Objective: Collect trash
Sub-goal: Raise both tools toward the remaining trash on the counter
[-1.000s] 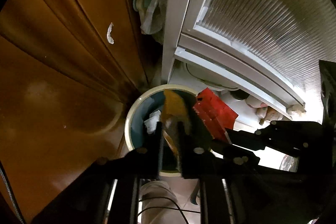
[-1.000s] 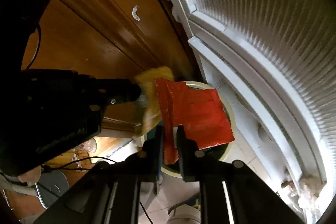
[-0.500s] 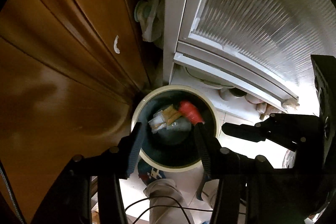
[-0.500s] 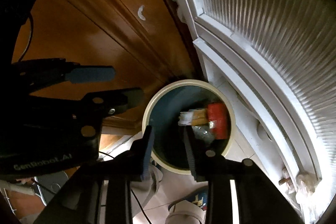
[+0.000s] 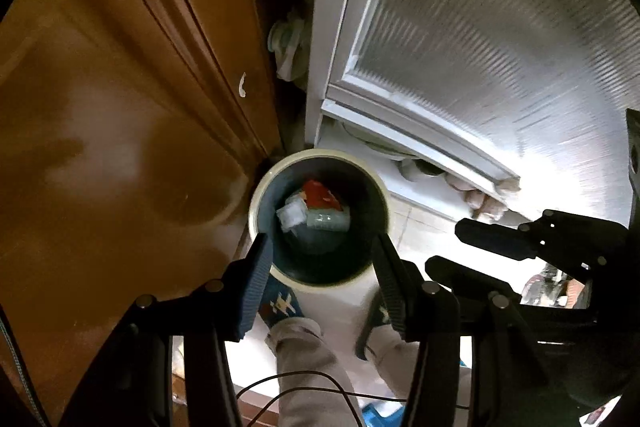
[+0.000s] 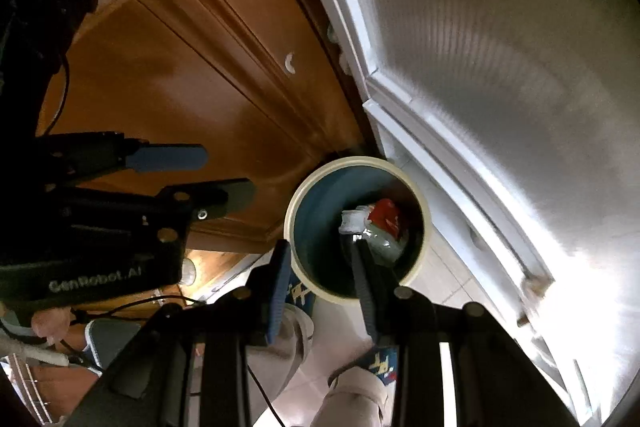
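A round trash bin (image 5: 320, 153) with a cream rim and blue-grey inside stands on the floor below both grippers, and its rim (image 6: 356, 159) also shows in the right wrist view. Inside lie a red wrapper (image 5: 318, 195) (image 6: 384, 217), a crumpled white piece (image 5: 292, 215) (image 6: 352, 219) and a clear plastic item (image 5: 326, 221). My left gripper (image 5: 320, 243) hangs open above the bin, nothing between its fingers. My right gripper (image 6: 318, 247) is open and empty too, over the bin's near rim. Each gripper shows in the other's view: right gripper (image 5: 452, 247), left gripper (image 6: 228, 175).
A brown wooden cabinet door (image 5: 120, 147) rises on the left of the bin. A white door with ribbed glass (image 5: 480, 47) stands on the right. A person's feet in patterned blue slippers (image 5: 282, 303) are beside the bin on the pale tiled floor. A cable (image 5: 300, 383) hangs low.
Both grippers opened; the yellow wrapper from the left and the red wrapper from the right dropped into the bin. Both grippers have since risen, so the bin looks smaller.
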The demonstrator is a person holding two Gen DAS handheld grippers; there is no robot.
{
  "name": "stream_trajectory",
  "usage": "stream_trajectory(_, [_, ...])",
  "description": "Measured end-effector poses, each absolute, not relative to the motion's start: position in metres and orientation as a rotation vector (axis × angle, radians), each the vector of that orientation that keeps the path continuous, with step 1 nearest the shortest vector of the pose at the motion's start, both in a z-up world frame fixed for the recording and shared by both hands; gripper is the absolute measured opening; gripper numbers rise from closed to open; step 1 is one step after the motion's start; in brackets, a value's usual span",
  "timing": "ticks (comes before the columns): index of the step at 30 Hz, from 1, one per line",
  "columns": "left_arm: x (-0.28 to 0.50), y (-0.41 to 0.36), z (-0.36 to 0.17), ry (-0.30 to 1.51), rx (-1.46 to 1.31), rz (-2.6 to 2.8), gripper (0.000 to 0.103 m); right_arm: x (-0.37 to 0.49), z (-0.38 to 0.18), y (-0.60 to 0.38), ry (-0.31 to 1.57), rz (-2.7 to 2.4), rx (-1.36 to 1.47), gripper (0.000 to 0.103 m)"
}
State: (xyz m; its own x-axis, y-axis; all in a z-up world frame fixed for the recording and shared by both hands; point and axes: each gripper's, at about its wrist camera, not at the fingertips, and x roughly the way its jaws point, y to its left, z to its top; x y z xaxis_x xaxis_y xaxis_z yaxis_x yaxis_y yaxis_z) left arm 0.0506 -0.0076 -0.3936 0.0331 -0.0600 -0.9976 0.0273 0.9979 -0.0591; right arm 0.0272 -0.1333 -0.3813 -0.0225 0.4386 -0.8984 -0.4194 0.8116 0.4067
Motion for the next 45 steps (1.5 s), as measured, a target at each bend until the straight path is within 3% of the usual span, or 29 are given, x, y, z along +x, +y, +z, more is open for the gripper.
stream_trajectory(7, [0.043,-0.019,-0.319,1.506,-0.07,-0.076,0.05,0.024,-0.303,-0.151,1.38,0.657,-0.024,0.032])
stream_trajectory(25, [0.039,-0.029,-0.094,1.187,0.003,-0.034,0.054,0.03,-0.106,-0.162,0.986,0.73,-0.24,0.032])
stream_trajectory(34, [0.046,-0.031,-0.02,1.038,0.09,0.06,0.055,0.057,-0.055,-0.167,0.873,0.743,-0.187,0.032])
stream_trajectory(38, [0.051,-0.021,0.009,1.012,0.109,0.103,0.064,0.07,-0.035,-0.158,0.855,0.768,-0.175,0.033])
stream_trajectory(45, [0.087,0.03,0.05,0.95,0.116,0.172,0.07,0.116,-0.003,-0.132,0.873,0.773,-0.107,0.04])
